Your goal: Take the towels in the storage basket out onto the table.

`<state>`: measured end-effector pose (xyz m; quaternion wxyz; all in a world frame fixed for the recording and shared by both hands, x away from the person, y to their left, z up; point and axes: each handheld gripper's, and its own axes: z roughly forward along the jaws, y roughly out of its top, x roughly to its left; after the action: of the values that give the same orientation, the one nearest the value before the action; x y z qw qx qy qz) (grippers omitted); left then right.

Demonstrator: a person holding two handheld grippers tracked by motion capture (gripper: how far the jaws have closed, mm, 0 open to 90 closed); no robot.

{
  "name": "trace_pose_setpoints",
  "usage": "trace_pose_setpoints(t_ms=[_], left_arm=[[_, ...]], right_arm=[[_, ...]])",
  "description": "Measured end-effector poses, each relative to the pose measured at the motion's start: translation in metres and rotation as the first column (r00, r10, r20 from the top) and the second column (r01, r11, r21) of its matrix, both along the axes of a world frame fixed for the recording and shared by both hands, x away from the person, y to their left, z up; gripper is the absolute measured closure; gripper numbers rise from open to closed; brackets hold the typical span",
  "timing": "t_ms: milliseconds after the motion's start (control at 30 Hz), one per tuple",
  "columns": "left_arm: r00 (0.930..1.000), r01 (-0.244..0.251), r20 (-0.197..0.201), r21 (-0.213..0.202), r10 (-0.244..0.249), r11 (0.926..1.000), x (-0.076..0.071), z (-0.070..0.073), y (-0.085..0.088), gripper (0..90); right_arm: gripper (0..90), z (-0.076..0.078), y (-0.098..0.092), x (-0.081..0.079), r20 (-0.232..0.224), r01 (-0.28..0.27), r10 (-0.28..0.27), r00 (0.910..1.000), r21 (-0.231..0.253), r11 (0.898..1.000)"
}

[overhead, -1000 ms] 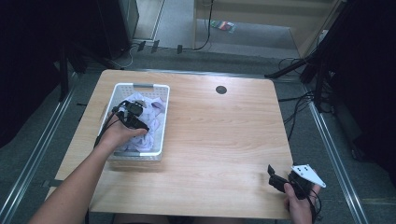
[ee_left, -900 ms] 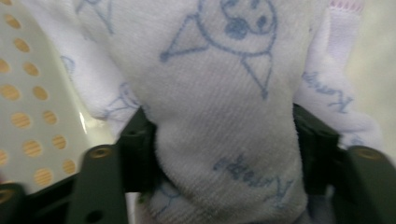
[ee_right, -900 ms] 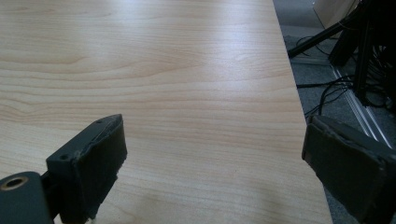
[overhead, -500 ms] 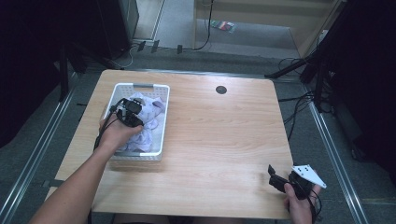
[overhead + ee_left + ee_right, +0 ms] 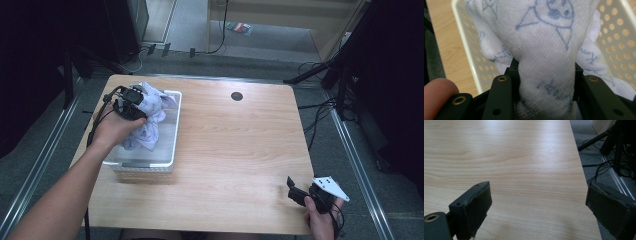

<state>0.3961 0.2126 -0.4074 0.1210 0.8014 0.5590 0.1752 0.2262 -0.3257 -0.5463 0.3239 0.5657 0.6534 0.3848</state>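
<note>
I have the left gripper [image 5: 131, 102] over the white basket [image 5: 170, 145], which sits at the table's [image 5: 235, 150] left edge, nearer the far corner than the near one. Its jaws are clamped on a white towel [image 5: 150, 117] printed with blue line drawings and lettering. In the left gripper view the towel [image 5: 544, 50] bunches into a thick roll between the two black jaws and spreads wider beyond them, with the basket's [image 5: 619, 32] perforated walls showing on both sides behind it. From the high view the towel rises above the basket's rim at the far end, and the rest of it hangs down inside. My left hand [image 5: 112, 130] wraps the gripper from the near side, the forearm coming in from the bottom left corner of the view.

The right gripper [image 5: 295, 192] sits at the table's near right corner, held in my right hand [image 5: 320, 220], with its grey plate pointing toward the right edge. In the right gripper view its jaws stand wide apart with nothing between them, just bare wood grain, and the table's right edge runs past the right jaw.

A small dark round disc [image 5: 237, 96] lies near the far edge, about midway along it.
</note>
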Motion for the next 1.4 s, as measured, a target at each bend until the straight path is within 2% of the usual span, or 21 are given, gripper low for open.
trace_pose_setpoints(t_ms=[100,267,600,867,1133,1400], left_arm=[[0.9998,-0.004,0.019,-0.007,0.004,1.0,-0.001,0.012,0.0,61.4],[0.9996,0.003,0.028,-0.011,-0.003,0.9999,-0.001,0.024,-0.001,61.4],[0.9987,0.037,0.035,-0.03,-0.036,0.9989,-0.002,0.04,-0.012,61.2],[0.9965,0.07,0.05,-0.049,-0.067,0.9964,-0.004,0.051,-0.032,61.1],[0.9923,0.113,0.055,-0.047,-0.111,0.9925,-0.004,0.054,-0.057,60.9],[0.9868,0.155,0.058,-0.062,-0.151,0.986,-0.004,0.056,-0.085,60.8]], right_arm=[[6.5,0.0,0.0,0.0,0.002,-0.001,0.001,1.0,-0.002,1.0],[6.5,0.0,0.0,0.0,0.002,-0.002,0.002,1.0,-0.002,1.0],[6.4,0.0,0.0,0.0,0.005,-0.002,0.002,1.0,0.0,1.0],[6.2,0.0,0.0,-0.001,0.006,-0.008,0.008,0.9999,0.003,1.0],[6.1,0.0,0.0,-0.001,0.007,-0.013,0.013,0.9999,0.004,1.0],[6.0,0.0,0.0,0.0,0.005,-0.016,0.016,0.9999,0.006,1.0]])
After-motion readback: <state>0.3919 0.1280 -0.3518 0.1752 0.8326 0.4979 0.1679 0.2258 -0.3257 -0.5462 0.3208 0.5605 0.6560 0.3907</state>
